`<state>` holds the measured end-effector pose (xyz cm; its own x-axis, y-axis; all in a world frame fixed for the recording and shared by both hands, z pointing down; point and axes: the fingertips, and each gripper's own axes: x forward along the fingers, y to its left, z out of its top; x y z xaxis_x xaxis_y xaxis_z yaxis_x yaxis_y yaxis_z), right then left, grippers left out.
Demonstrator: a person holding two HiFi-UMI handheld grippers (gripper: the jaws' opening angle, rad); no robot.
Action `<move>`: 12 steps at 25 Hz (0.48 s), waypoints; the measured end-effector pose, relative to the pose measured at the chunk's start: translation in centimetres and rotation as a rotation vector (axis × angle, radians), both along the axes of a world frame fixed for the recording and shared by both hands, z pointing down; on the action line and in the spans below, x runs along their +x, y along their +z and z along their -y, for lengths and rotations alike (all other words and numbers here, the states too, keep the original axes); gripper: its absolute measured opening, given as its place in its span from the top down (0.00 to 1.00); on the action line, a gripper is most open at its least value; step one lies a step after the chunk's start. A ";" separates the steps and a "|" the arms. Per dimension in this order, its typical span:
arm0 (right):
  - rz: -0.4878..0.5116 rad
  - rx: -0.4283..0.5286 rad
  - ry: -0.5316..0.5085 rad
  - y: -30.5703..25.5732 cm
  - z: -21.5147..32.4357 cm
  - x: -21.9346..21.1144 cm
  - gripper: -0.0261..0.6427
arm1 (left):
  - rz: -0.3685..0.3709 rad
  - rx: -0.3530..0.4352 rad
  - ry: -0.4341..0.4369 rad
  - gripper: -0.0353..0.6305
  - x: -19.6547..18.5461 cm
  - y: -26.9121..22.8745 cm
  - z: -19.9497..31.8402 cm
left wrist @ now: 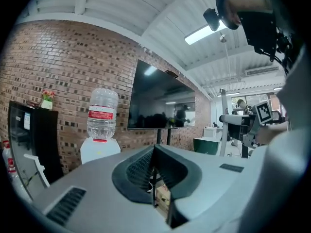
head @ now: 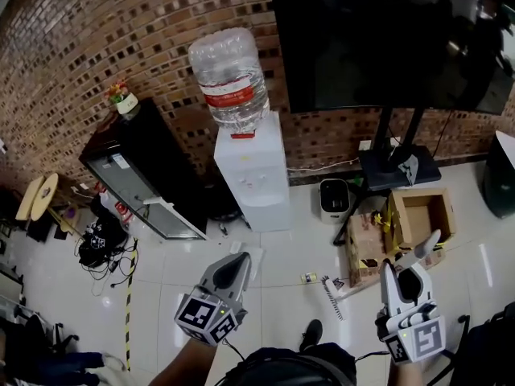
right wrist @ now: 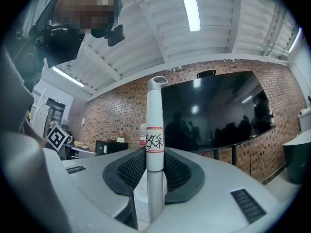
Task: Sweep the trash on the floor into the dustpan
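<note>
My right gripper (head: 406, 278) is shut on a white pole handle (right wrist: 155, 130) with a red-edged label. The handle stands upright between the jaws, and its rounded top (head: 430, 244) pokes out above them. What hangs at its lower end is hidden. My left gripper (head: 232, 272) is shut and holds nothing; only a thin slit shows between its jaws (left wrist: 156, 188). A small yellowish scrap (head: 308, 277) lies on the pale tiled floor between the grippers. Beside it lies a narrow striped strip (head: 331, 296). No dustpan is clearly visible.
A water dispenser (head: 251, 171) stands against the brick wall, with a black cabinet (head: 141, 171) to its left and a small white bin (head: 332, 199) to its right. A large TV on a stand (head: 386, 39) and open cardboard boxes (head: 418, 215) crowd the right. Cables (head: 100, 252) lie at left.
</note>
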<state>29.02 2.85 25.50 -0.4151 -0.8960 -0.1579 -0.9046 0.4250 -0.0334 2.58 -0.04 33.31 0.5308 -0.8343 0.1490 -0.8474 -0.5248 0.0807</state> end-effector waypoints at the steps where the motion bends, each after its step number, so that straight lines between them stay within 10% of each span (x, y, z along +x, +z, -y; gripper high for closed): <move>1: 0.008 0.002 -0.002 0.3 1.0 0.3 0.81 | 0.004 0.000 0.002 0.94 0.4 0.0 1.1; 12: -0.061 -0.112 0.116 9.3 10.7 -0.5 0.81 | -0.011 -0.041 0.060 0.94 -0.2 4.1 11.1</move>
<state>28.54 -7.81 34.78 -0.3136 -0.9490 -0.0323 -0.9492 0.3142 -0.0178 2.35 -11.17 37.40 0.5817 -0.7941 0.1764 -0.8133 -0.5708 0.1123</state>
